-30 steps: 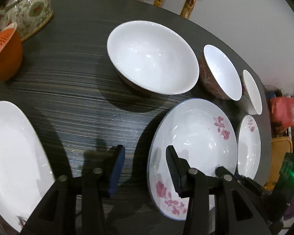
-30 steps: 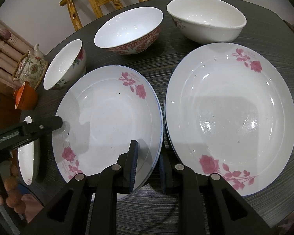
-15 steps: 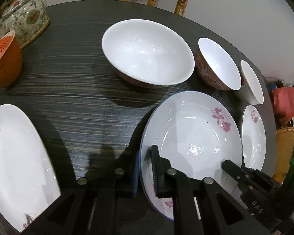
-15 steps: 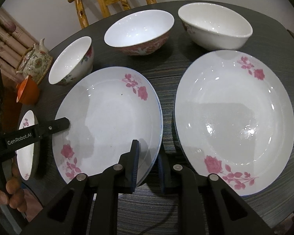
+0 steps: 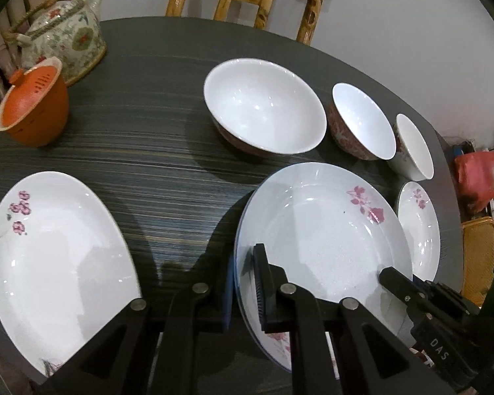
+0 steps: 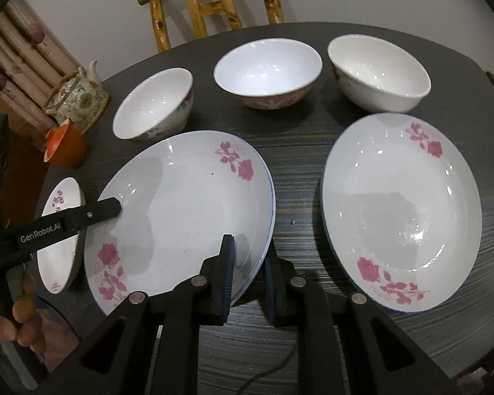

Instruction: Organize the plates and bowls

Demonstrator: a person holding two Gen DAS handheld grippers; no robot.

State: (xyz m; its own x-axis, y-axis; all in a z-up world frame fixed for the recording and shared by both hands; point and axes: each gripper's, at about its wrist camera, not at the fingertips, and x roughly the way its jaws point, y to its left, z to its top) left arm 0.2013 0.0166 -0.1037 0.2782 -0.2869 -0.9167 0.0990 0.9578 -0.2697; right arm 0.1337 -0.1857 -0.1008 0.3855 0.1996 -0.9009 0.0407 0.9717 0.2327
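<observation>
Both claws pinch the same rose-patterned plate (image 6: 181, 210) from opposite rims. The left claw (image 5: 243, 283) is nearly closed on the plate's rim, one finger above the white face and the blue-padded one beneath it. The right claw (image 6: 247, 276) is likewise narrowed on the opposite rim, one finger over the face and the other under the edge. The plate sits tilted, and its left rim looks raised off the dark bench (image 6: 296, 171).

A second rose plate (image 6: 401, 210) lies flat just beside it, apart from it, toward the bench's right edge. A smaller plate (image 5: 56, 256) with pink blossoms lies near the left edge. Three bowls stand in a row behind the plates: the largest bowl (image 5: 263, 105), a red-patterned bowl (image 5: 362, 121) and a small bowl (image 5: 413, 148). A teapot (image 5: 62, 33) and an orange cup (image 5: 33, 112) occupy the far left corner.
</observation>
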